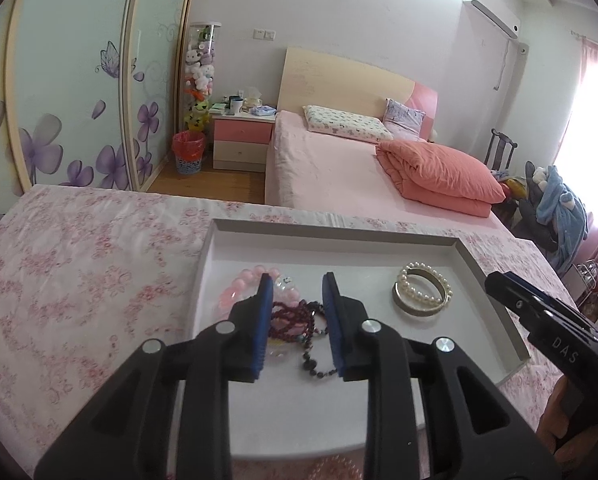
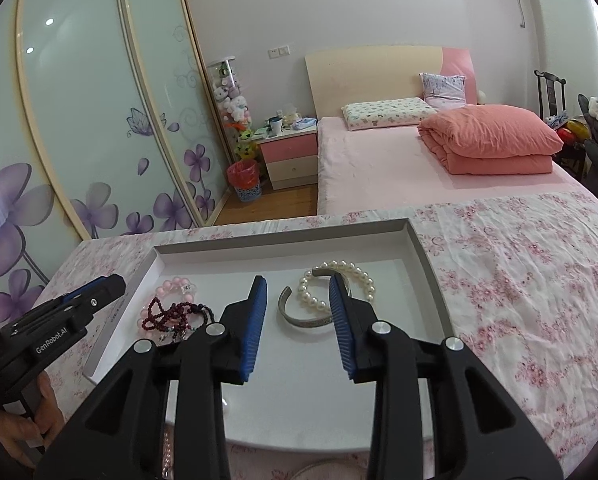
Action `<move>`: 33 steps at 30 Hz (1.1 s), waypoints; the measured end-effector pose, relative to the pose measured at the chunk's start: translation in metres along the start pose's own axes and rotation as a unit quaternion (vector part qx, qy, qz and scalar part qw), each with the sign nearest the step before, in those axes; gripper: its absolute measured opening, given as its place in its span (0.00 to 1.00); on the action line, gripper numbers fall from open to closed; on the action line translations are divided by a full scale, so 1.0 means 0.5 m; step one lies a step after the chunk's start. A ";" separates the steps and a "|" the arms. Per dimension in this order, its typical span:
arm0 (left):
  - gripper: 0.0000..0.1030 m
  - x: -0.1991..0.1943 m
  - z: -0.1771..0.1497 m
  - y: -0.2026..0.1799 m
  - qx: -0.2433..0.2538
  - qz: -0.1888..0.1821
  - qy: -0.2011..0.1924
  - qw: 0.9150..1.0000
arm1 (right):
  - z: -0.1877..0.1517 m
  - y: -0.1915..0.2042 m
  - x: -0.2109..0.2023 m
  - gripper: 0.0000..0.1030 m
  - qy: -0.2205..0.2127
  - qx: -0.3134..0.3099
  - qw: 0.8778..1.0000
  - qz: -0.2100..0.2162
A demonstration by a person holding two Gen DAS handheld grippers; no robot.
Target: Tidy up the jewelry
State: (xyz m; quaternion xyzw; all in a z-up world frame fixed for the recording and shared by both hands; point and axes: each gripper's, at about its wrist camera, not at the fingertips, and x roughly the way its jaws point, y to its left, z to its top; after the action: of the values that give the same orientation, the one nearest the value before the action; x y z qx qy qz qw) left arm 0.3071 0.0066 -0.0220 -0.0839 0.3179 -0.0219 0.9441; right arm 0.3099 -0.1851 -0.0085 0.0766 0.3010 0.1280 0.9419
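Both tools empty, jaws apart, hovering over white tray on the worktop. Left tool lines up on tangled dark bead strands; right tool over pearl bracelet and metal cuff. Approach step; next likely descend, close on one strand only.

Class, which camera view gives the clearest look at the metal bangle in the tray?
The right wrist view: the metal bangle lies between the open jaws, its open-cuff shape plain. The left wrist view shows it further right, a closed-looking ring under the pearl bracelet.
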 end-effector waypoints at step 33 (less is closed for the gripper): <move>0.53 -0.175 -0.185 0.048 0.014 -0.009 0.058 0.998 | -0.206 -0.001 -0.054 0.71 0.152 -0.061 0.984 -0.063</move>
State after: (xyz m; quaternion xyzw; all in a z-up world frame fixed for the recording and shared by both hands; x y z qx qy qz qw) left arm 0.1811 0.0253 -0.0463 -0.0719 0.3713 -0.0398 0.9249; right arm 0.2282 -0.1865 -0.0767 -0.0205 0.4369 0.0968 0.8941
